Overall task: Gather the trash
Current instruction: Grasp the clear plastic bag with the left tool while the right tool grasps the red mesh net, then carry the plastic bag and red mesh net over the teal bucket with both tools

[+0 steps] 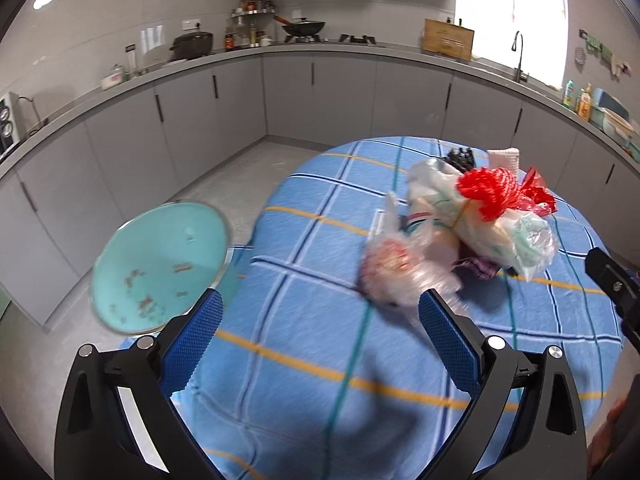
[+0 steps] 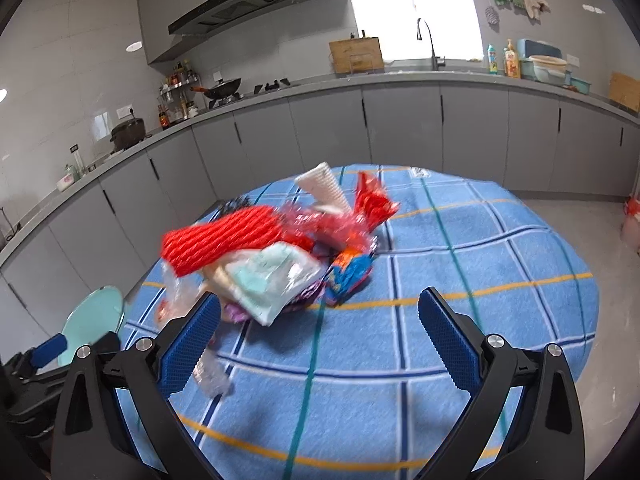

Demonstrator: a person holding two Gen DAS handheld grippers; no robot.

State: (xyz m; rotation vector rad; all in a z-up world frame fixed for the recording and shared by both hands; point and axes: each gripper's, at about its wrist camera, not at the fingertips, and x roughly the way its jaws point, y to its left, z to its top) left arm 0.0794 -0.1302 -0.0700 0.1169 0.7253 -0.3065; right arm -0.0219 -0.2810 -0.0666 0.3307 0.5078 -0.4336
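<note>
nothing looks collected yet: the heap of crumpled plastic wrappers and red foam netting [image 2: 272,256] lies on the blue checked tablecloth [image 2: 480,280], while the left gripper [image 1: 320,320] and right gripper [image 2: 320,320] hover spread and empty.

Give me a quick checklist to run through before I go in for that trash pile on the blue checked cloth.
1. Left hand-held gripper open, nothing between its fingers: ok.
2. Right hand-held gripper open and empty: ok.
3. Trash pile in view of both cameras, on the tablecloth: ok.
4. Red foam net lies on top of the pile: ok.
5. Teal bin beside the table, opening showing: ok.
6. Which pieces are loose or tangled: cannot tell, blurred.
</note>
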